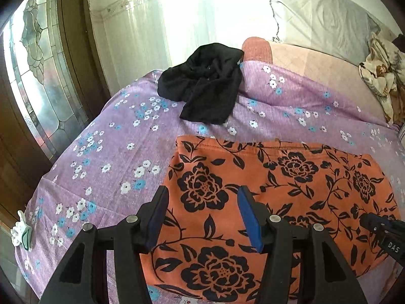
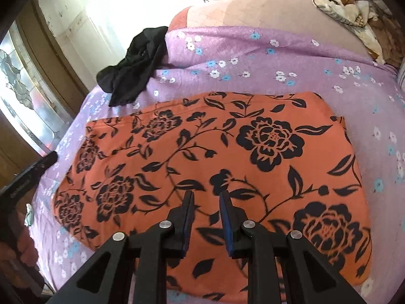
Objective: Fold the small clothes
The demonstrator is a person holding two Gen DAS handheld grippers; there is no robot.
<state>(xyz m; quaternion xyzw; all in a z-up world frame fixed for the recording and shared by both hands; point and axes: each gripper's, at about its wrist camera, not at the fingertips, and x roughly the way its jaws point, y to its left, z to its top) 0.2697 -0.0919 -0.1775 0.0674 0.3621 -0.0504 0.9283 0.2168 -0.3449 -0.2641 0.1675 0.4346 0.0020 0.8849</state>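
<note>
lying flat on the bed [image 1: 106, 136], orange floral garment [image 1: 278, 190]; black garment [image 1: 202, 86] crumpled near the far edge. left gripper [image 1: 202, 195] apart, empty; right gripper [image 2: 207, 197] narrowly apart, empty.

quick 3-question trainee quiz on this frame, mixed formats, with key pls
1. True or false: the black garment lies on top of the orange floral cloth.
2. Which gripper stands wider open? A) left gripper B) right gripper
3. Fill in: the orange floral cloth lies flat on a ____ bedsheet with small flowers.

Key:
1. False; it lies apart, crumpled, beyond the cloth's far edge.
2. A; neither holds anything.
3. Purple.
</note>
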